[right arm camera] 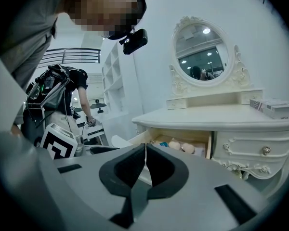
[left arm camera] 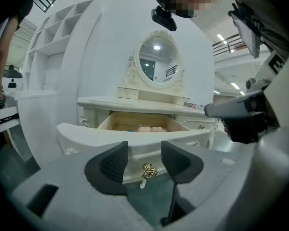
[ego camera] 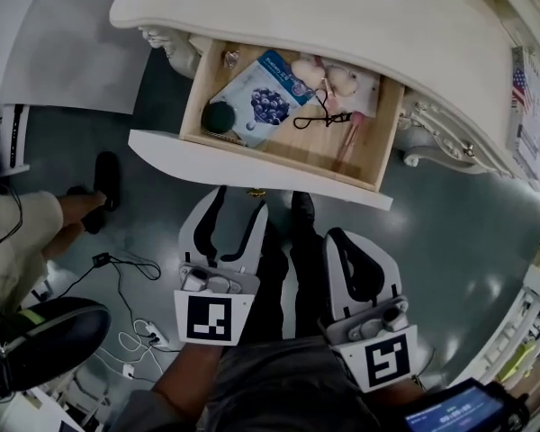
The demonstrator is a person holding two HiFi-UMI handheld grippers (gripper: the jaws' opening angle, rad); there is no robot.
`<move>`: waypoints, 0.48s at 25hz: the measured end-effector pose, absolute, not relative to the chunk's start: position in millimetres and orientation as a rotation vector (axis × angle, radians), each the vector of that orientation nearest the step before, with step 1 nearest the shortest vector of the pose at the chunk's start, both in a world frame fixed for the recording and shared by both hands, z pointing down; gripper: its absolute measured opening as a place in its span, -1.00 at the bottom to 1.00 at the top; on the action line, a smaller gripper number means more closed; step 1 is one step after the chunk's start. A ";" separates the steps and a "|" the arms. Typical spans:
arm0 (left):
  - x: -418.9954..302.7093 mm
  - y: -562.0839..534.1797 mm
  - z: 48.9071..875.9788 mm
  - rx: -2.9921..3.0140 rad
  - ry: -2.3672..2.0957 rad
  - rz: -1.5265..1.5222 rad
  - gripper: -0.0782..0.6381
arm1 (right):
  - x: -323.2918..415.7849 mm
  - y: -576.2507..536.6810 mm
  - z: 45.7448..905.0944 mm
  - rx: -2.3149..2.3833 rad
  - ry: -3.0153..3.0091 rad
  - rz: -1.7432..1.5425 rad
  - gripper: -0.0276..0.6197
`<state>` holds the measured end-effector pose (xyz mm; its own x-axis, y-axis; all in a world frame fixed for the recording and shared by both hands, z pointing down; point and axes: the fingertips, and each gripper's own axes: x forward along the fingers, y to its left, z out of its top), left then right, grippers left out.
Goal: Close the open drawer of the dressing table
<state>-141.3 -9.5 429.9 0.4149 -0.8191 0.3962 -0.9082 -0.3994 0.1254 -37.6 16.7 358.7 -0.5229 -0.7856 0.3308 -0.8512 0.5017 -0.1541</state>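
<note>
From the head view, the drawer stands pulled out from under the front edge of the bench. It holds a blue packet and a dark round thing. The left gripper points at the drawer's front panel, just short of it. The right gripper sits further back.

In the left gripper view, its fingers are spread apart and empty. The drawer's gold knob shows in the gap between them, touched by neither.

In the right gripper view, the fingers are pressed together on nothing. The open drawer lies beyond them, below an oval mirror.
</note>
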 end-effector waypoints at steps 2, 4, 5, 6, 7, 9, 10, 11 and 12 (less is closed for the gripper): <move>-141.2 -10.4 428.3 2.354 -1.499 0.382 -0.14 | -36.7 17.7 357.3 1.399 -2.528 0.439 -0.87; -140.9 -10.8 427.2 2.351 -1.503 0.373 -0.14 | -35.0 19.5 357.1 1.399 -2.524 0.441 -0.87; -140.5 -10.7 427.3 2.352 -1.502 0.374 -0.14 | -34.1 20.3 357.3 1.399 -2.523 0.441 -0.87; -140.0 -10.3 427.8 2.353 -1.501 0.378 -0.14 | -33.5 21.2 357.5 1.400 -2.524 0.441 -0.87; -139.6 -9.8 428.3 2.354 -1.500 0.382 -0.14 | -33.1 22.0 357.6 1.401 -2.525 0.441 -0.87; -139.5 -9.2 428.2 2.351 -1.500 0.387 -0.13 | -32.6 23.4 357.0 1.400 -2.527 0.442 -0.87; -139.6 -9.1 427.8 2.352 -1.500 0.390 -0.13 | -32.3 24.0 356.7 1.399 -2.526 0.444 -0.87; -139.8 -9.0 427.8 2.353 -1.501 0.393 -0.13 | -32.1 24.7 356.6 1.398 -2.525 0.444 -0.87; -140.1 -9.0 428.0 2.354 -1.502 0.396 -0.13 | -31.7 25.3 356.7 1.397 -2.524 0.444 -0.87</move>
<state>-140.1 -9.0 428.0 0.4091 -0.8218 0.3966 -0.9105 -0.3963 0.1181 -31.7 25.3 356.7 -0.5230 -0.7837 0.3351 -0.8510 0.5020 -0.1541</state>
